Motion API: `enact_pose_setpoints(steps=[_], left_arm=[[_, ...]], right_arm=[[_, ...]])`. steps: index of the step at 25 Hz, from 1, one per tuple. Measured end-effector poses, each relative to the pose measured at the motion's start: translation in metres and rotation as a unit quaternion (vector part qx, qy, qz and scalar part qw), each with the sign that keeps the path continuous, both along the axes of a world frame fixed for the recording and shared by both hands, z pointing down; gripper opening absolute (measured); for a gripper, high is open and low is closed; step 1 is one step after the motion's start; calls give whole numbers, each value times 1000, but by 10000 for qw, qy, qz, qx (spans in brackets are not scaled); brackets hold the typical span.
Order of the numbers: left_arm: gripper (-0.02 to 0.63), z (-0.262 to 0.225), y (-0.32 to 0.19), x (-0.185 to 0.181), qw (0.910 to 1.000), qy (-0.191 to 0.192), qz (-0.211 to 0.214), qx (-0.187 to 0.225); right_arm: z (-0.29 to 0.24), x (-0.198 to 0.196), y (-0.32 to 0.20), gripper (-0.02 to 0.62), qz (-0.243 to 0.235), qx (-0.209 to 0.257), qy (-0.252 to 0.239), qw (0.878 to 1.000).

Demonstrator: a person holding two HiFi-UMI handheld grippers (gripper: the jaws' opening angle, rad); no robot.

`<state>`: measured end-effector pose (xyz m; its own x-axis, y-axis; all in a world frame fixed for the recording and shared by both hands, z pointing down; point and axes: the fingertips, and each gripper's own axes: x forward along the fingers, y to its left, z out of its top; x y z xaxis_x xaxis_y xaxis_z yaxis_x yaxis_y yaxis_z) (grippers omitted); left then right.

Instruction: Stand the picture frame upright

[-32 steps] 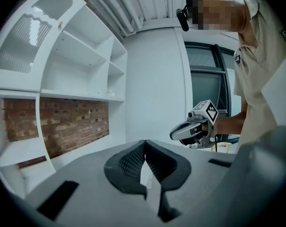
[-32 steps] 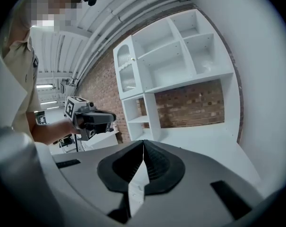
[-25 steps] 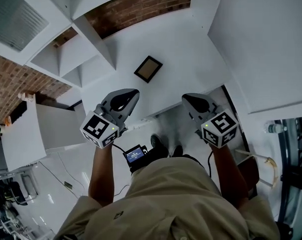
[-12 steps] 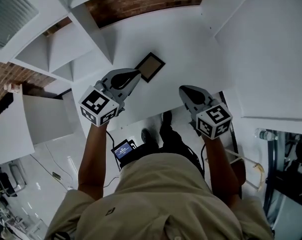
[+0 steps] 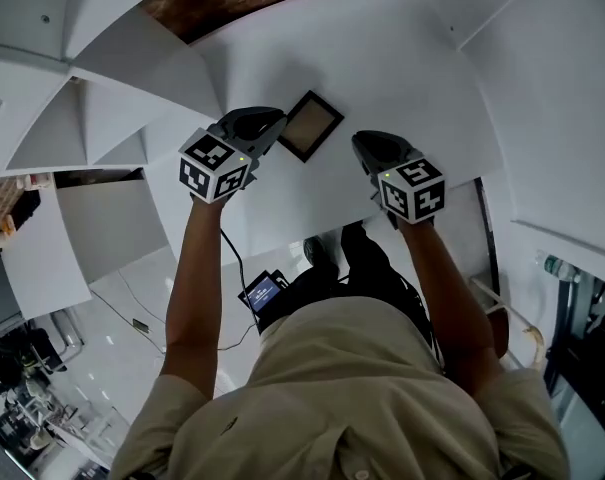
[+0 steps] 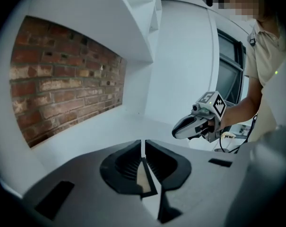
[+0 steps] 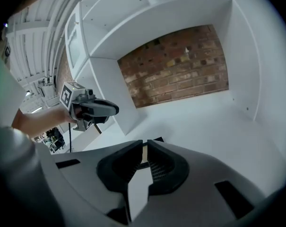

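Picture frame: lying flat on its back on the white surface, glass side up, one corner pointing toward me. No edge is lifted and nothing props it.

Left gripper: positioned just beside the frame's left corner. In the left gripper view its fingers are drawn together to a thin slit with nothing clamped. A sliver of the frame shows through the gap, lying beyond them. Whether the tips touch the frame's edge I cannot tell.

Right gripper: positioned near the frame's right side, slightly nearer me than the frame, and apart from it. Its fingers are fully closed and empty. The right gripper view shows a dark corner of the frame ahead of them on the surface.

Progress: approach only. Both of my grippers flank the frame, but no grasp is made and no lifting has begun. Outstanding, in my judgement: part one set of fingers, take an edge, tip the frame onto its lower edge, and confirm it stands unaided. I cannot see any rear support from these views.
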<state>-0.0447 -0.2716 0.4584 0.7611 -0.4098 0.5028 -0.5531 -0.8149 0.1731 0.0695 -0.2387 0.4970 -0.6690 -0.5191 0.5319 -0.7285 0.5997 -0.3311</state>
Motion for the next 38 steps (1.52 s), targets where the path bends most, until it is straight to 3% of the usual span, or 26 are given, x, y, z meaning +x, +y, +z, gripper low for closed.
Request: enact_pose_setpoints(steps=[2,5,10,15,22,27,31,38], left_arm=[[11,23,-19,-2,9997,-144,17,-175],[31,57,-42,-6,9983,-318,35,-479],[89,113,-69,-6,9937,-570,76,-959],[101,149,-83,-6,9892,-593,130,-1333],[101,181,-86,-7,9782,-1008,113,-1810],[101,192,-78,6,9707,-815,83,-2260],[101,188,-78,3,9692,-336,-213,-2430],[101,182,-74,-10,9650,339,-528,-2547]], right_arm=[[23,-5,-16,20,-81,-123,109,9998],[54,-12,-34,103,-212,-317,269,9989],[96,-19,-53,106,-388,-645,417,9963],[129,-26,-64,112,-351,-1027,613,9922],[143,-37,-70,115,-331,-1331,600,9887],[149,-36,-73,121,-24,-1713,255,9849],[143,-38,-80,138,471,-1946,-297,9793],[132,-44,-93,141,724,-1643,-525,9823]])
